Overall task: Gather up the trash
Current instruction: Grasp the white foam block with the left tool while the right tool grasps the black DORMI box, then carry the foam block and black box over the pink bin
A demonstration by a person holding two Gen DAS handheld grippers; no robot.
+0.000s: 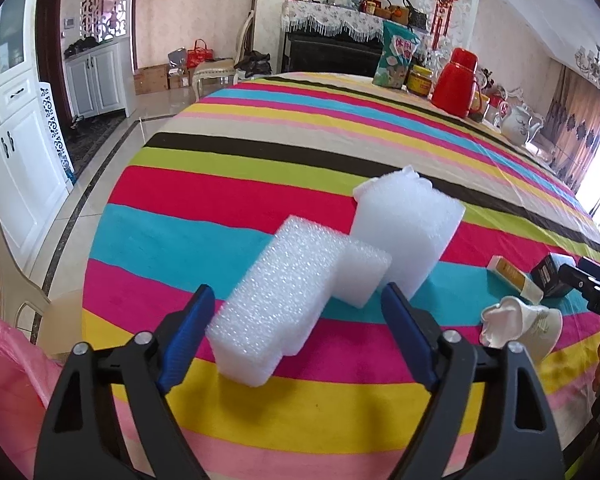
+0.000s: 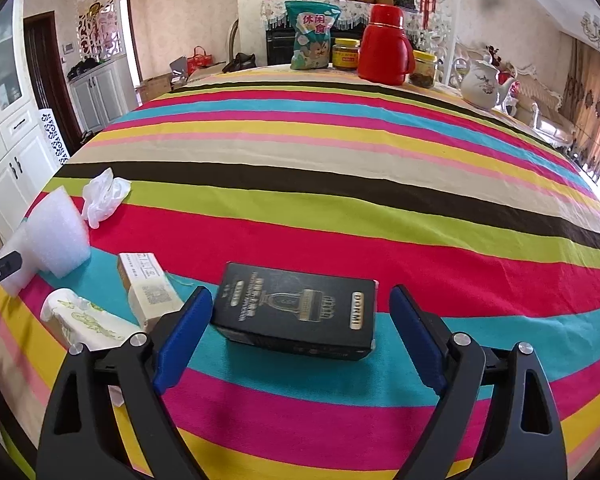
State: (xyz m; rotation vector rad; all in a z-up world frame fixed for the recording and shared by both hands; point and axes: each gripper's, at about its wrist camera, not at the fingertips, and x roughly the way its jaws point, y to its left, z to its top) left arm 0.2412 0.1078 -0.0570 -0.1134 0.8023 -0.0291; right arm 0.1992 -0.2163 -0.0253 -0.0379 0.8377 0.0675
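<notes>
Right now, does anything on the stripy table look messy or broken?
Yes. A paper cup lies tipped on its side near the front edge, squashed at its mouth, and a crumpled tissue sits farther back. White foam blocks lie scattered at angles. Nothing looks spilled.

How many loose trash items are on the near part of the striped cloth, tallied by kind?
White foam blocks: 2
Small cartons, black box and cream box: 2
Crushed paper cup: 1
Crumpled white plastic film: 1
Total: 6
</notes>
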